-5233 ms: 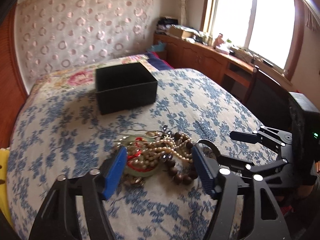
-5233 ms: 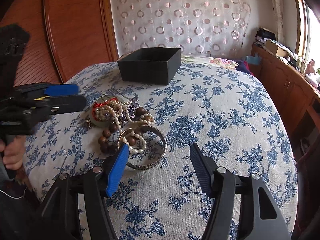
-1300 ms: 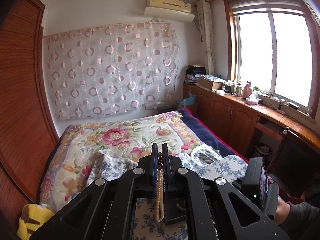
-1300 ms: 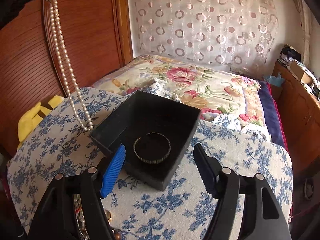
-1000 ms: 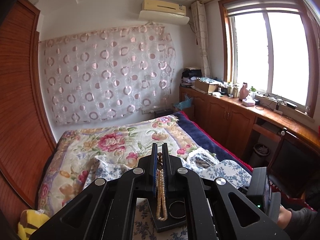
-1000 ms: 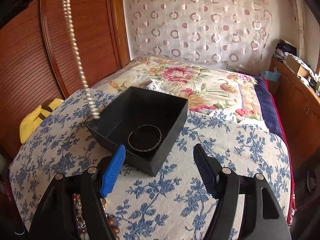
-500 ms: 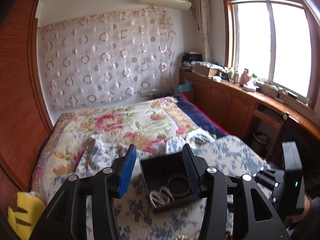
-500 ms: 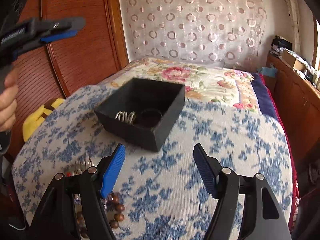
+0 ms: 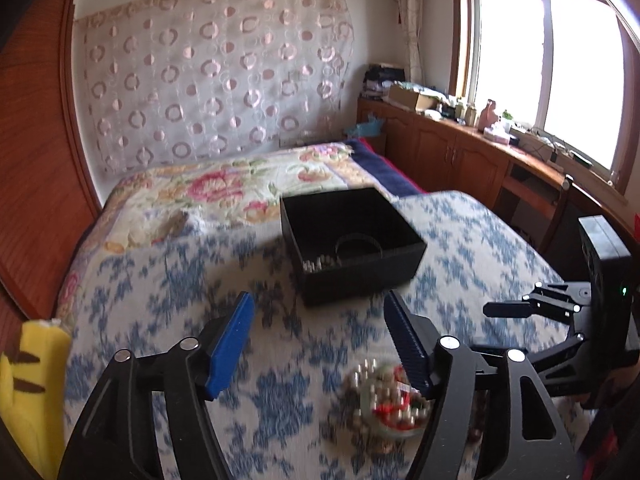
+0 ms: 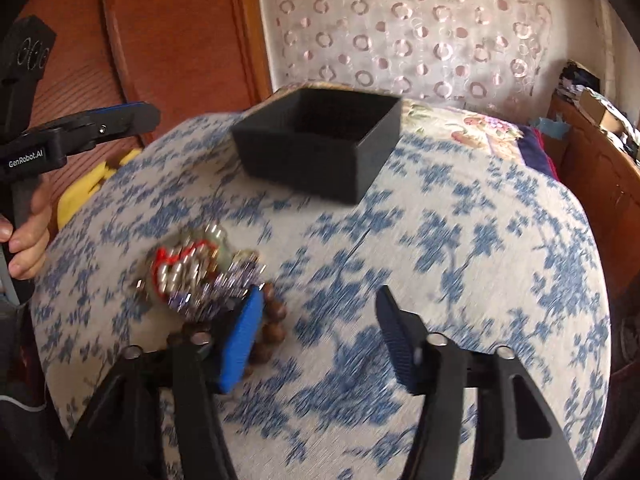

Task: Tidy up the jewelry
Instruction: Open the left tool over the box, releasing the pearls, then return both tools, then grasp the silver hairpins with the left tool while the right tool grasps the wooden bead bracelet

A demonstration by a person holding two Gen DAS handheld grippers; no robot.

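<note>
Only legible text was "GenRobot.AI" on the side of my left tongs [image 10: 132, 114], seen from the right wrist view. Left tongs [image 9: 320, 340] were spread wide, nothing between the pads, hovering over the blue floral cloth [image 9: 168, 280]. Right tongs [image 10: 320, 332] were also spread wide and empty; whether the blue pad [image 10: 242, 344] touched the brown beads [image 10: 276, 332] behind it I couldn't tell. Jewelry pile [image 10: 196, 270] sat on the cloth, blurred. Black box [image 9: 352, 240] stood farther back, holding a bangle [image 9: 357, 245] and pearl strand [image 9: 318, 266].
</note>
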